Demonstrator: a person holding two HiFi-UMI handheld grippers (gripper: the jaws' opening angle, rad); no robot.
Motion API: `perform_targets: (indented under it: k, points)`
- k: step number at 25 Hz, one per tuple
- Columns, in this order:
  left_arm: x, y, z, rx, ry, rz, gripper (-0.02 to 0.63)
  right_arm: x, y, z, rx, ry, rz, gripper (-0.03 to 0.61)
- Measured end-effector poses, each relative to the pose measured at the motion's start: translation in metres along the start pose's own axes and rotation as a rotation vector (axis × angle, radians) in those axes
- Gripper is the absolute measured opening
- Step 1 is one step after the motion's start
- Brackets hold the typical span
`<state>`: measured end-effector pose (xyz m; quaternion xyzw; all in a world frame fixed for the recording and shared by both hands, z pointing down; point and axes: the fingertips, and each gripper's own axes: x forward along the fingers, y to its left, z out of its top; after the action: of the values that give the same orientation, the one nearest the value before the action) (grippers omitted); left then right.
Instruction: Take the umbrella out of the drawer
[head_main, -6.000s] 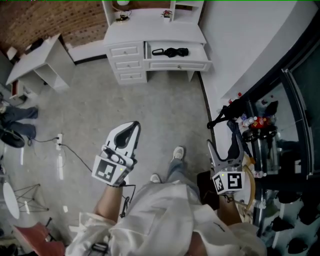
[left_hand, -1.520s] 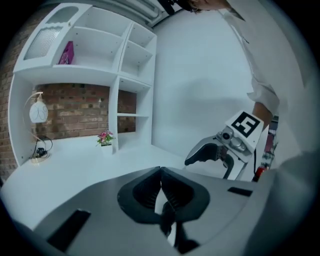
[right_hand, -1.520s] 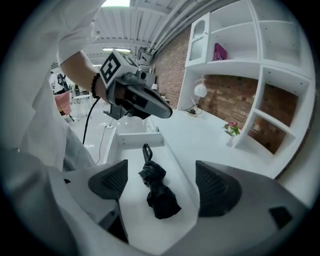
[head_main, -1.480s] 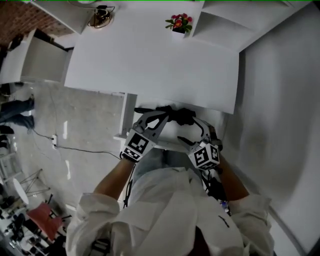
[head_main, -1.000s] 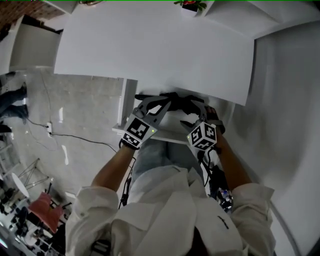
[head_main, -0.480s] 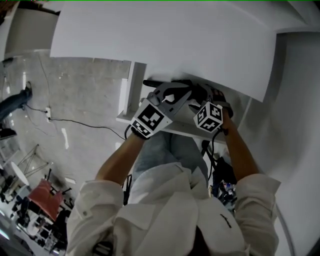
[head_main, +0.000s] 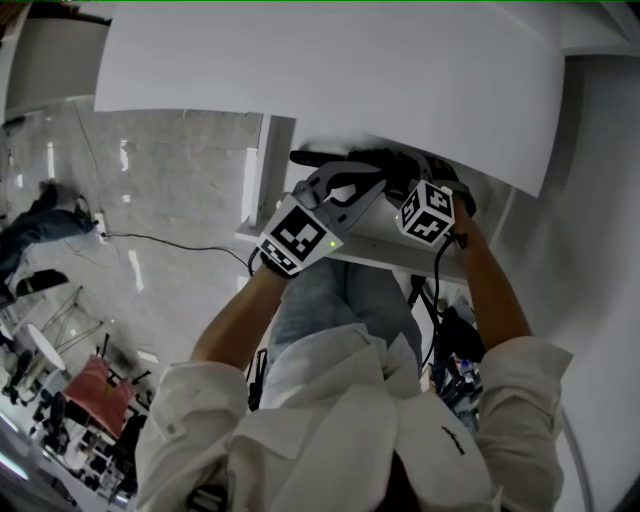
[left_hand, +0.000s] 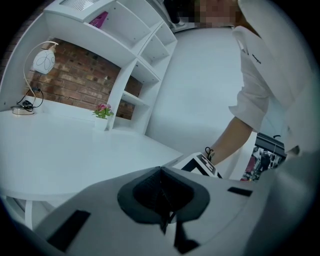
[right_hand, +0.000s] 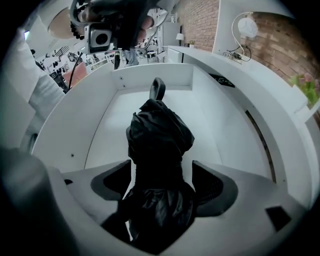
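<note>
Right gripper view: umbrella (right_hand: 159, 131) lying in drawer (right_hand: 75, 125), between right gripper (right_hand: 161, 170) jaws, spread wide, just narrowing, pads not pressing. Left gripper (left_hand: 161, 180) pressed together, empty, beside desk (left_hand: 75, 155).

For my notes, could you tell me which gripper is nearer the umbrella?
Right. The right gripper straddles the umbrella in the drawer, its jaws just closing in but not yet pressing; the left gripper, shut, is higher, facing across the desk top.

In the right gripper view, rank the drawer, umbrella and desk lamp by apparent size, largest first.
1. drawer
2. umbrella, enlarged by nearness to the camera
3. desk lamp, small and far off
</note>
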<state>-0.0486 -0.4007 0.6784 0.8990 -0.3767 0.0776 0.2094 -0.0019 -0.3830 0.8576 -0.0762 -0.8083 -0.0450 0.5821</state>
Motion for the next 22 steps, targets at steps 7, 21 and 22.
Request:
perform_targets:
  k: [7, 21, 22]
  points:
    - [0.000, -0.001, -0.002, -0.011, -0.006, -0.016, 0.026, 0.007, -0.004, -0.001, -0.029, 0.036, 0.017, 0.365]
    - [-0.001, -0.011, -0.010, -0.013, 0.009, -0.023, 0.026, 0.015, 0.001, -0.007, -0.054, 0.086, 0.053, 0.355]
    - [-0.001, -0.012, -0.010, -0.013, 0.008, -0.024, 0.026, 0.015, 0.002, -0.008, -0.052, 0.091, 0.060, 0.346]
